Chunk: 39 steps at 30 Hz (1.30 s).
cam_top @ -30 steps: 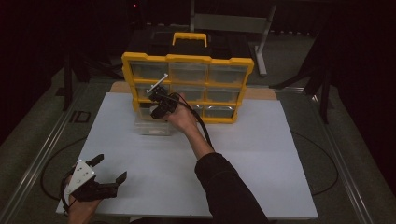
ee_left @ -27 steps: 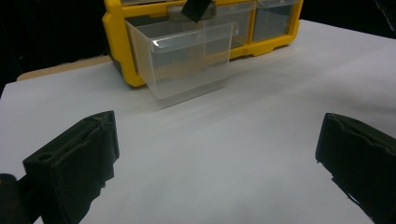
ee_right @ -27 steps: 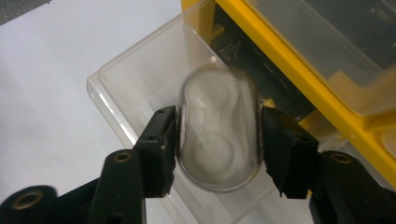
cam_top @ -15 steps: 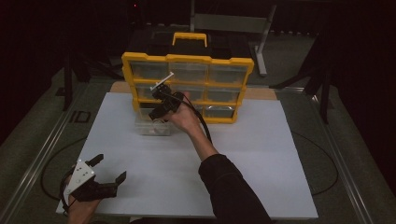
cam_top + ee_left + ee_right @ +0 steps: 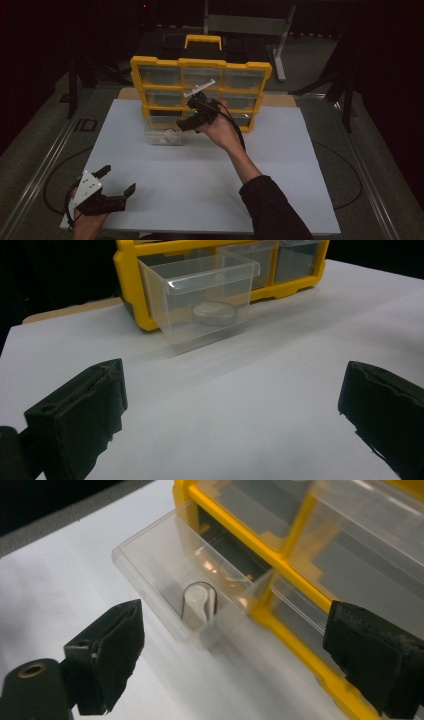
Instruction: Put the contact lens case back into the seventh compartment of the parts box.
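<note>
Right tool (image 5: 186, 121) wide and empty beside the pulled-out clear drawer (image 5: 163, 136); left tool (image 5: 114, 186) wide over bare white board (image 5: 200, 190).

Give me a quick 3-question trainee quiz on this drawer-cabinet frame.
1. True or false: the clear drawer is pulled out of the yellow organizer.
2. What lies in that drawer? A) a round tape roll B) a screwdriver C) nothing
3. How do the right gripper's jaws stand?

Key: 1 true. 2 A. 3 wide apart, having just been opening, nothing between them; the drawer sits beyond them.
</note>
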Motion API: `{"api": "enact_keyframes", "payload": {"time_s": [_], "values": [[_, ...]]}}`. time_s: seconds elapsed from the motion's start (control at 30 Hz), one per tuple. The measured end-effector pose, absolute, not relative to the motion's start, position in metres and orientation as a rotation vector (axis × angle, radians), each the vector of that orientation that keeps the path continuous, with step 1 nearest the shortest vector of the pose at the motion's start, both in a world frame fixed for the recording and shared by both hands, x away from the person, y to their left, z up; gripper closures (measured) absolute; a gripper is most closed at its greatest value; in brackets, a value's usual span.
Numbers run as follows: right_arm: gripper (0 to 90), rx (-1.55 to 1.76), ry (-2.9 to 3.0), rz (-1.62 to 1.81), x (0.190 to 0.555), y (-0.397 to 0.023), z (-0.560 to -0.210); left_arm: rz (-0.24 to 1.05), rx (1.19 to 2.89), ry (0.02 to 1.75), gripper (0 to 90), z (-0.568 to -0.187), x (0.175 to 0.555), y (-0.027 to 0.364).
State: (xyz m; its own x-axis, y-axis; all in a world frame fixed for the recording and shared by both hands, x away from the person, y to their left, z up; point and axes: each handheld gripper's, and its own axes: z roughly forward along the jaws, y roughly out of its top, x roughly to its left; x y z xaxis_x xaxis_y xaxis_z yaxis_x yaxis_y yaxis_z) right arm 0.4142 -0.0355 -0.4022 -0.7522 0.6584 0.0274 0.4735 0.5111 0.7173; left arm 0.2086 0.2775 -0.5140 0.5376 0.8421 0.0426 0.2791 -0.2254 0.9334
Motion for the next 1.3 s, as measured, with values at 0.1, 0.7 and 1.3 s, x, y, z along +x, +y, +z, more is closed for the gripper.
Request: {"api": "enact_keyframes", "payload": {"time_s": [0.1,0.7,1.3], "values": [[9.7,0.972,2.466,1.115,0.402,-0.054,-0.405,0.705,1.764,0.938,0.4,-0.514,0.209,0.277],[10.0,1.018,2.263,1.236,0.298,-0.169,-0.441,0.702,1.752,0.959,0.4,-0.513,0.208,0.280],[10.0,0.995,1.999,1.372,0.220,-0.231,-0.488,0.698,1.731,0.975,0.4,-0.513,0.209,0.284]]}}
